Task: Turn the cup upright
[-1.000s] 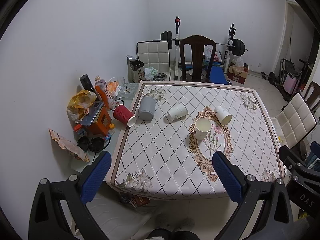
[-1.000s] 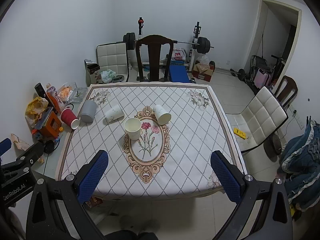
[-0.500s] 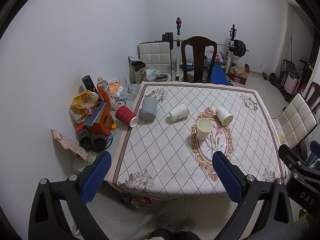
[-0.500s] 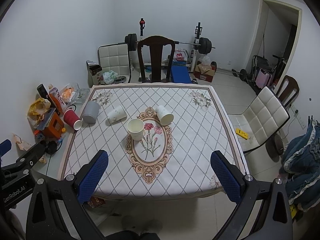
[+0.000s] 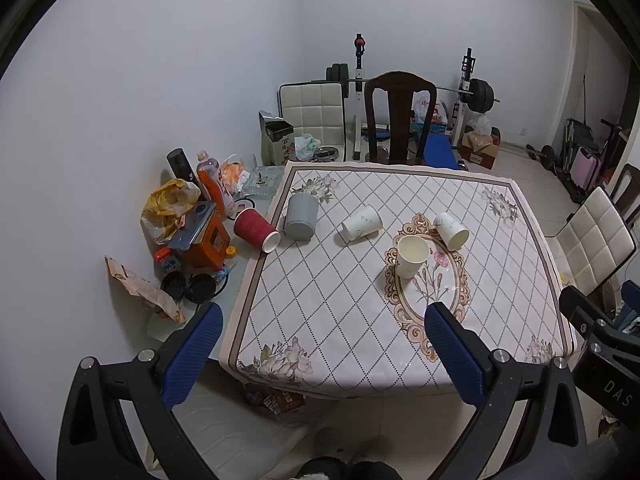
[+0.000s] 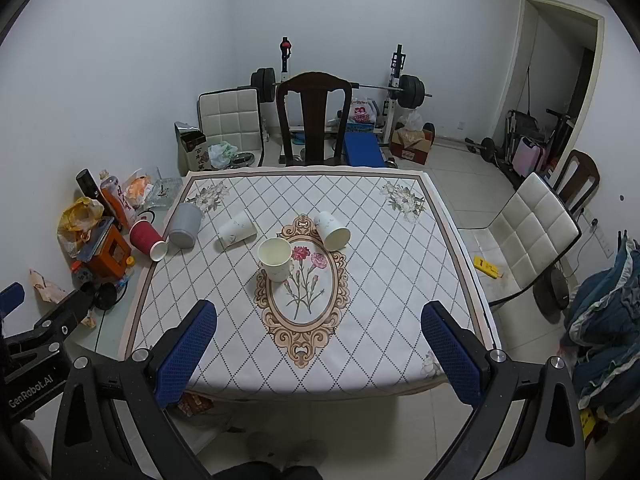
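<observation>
On the patterned tablecloth [image 5: 332, 304] several cups sit. A cream paper cup [image 5: 411, 256] [image 6: 275, 259] stands upright at the centre. A white paper cup [image 5: 361, 224] [image 6: 237, 229] lies on its side to its left, and another white cup [image 5: 451, 230] [image 6: 332, 230] lies tipped to its right. A grey cup [image 5: 301, 222] [image 6: 184, 225] stands upside down, and a red cup [image 5: 255, 230] [image 6: 147, 239] lies at the left edge. My left gripper [image 5: 320, 356] and right gripper [image 6: 320, 352] are both open and empty, well back from the table's near edge.
Clutter of bottles, bags and an orange box [image 5: 202, 240] fills the ledge left of the table. A dark wooden chair [image 6: 313, 118] stands behind the table, a white padded chair [image 6: 528, 232] to its right. Gym weights stand along the back wall.
Both grippers have drawn slightly back and up from the table, so it looks a little smaller. The cups have not moved. Both grippers stay open.
</observation>
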